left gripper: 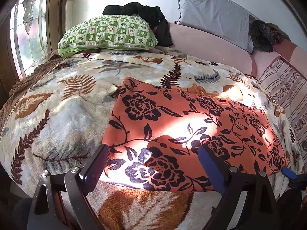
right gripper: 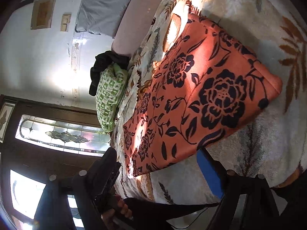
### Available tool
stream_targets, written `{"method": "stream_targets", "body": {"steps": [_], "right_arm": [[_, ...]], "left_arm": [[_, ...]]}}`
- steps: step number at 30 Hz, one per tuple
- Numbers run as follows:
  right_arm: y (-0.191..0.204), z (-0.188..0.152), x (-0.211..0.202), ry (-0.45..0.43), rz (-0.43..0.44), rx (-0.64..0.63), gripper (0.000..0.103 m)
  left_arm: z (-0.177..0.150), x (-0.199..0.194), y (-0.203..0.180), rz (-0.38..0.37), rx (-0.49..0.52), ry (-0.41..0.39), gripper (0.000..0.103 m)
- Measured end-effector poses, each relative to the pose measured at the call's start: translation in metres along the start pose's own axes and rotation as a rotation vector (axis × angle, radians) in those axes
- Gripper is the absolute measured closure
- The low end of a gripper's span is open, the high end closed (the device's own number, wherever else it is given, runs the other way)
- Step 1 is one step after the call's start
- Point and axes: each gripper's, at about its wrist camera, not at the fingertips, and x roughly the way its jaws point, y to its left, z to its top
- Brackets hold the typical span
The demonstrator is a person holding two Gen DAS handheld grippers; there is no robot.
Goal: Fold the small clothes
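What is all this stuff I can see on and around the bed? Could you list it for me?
garment: one, orange with dark flowers, lying flat on the blanket
blanket: one, cream with brown and grey leaves, covering the bed
green pillow: one, green and white checks, at the far end of the bed
dark clothing: one heap, black, behind the green pillow
grey pillow: one, grey-blue, leaning on the wall
striped cushion: one, pink and white, beside the blanket
window: patterned glass in a brown frame
left gripper: open, over the garment's near edge
right gripper: open, at the garment's corner
hand: one, gripping a handle, in the right view
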Motion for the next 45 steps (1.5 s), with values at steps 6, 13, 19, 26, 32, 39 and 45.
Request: {"method": "stream_targets", "body": {"steps": [6,13,19,26,32,39,45], "right_arm": [[0.048,0.039,0.049,0.077,0.017,-0.115,0.016],[0.049,0.087,0.137,0.211,0.002,-0.018,0.015],[0.020,0.146,0.159,0.208,-0.131,-0.026,0.016],[-0.035,0.191,0.049,-0.127,-0.232,0.133,0.016],[-0.015,0.136,-0.014,-0.143,-0.181,0.016,0.016],[-0.037,0.026,-0.041,-0.175,-0.055,0.120,0.016],[-0.071,0.020,-0.014,-0.145,-0.043,0.262,0.015]], "left_arm": [[-0.001,0.007,0.018,0.017,-0.041,0.011,0.010],[0.000,0.024,0.023,0.005,-0.053,0.032,0.010],[0.004,0.033,0.019,0.008,-0.038,0.033,0.010],[0.006,0.043,0.027,0.013,-0.063,0.047,0.010],[0.017,0.030,0.020,-0.010,-0.050,0.008,0.010],[0.027,0.024,-0.032,-0.037,0.050,0.007,0.010],[0.027,0.034,-0.081,-0.010,0.131,0.071,0.010]]}}
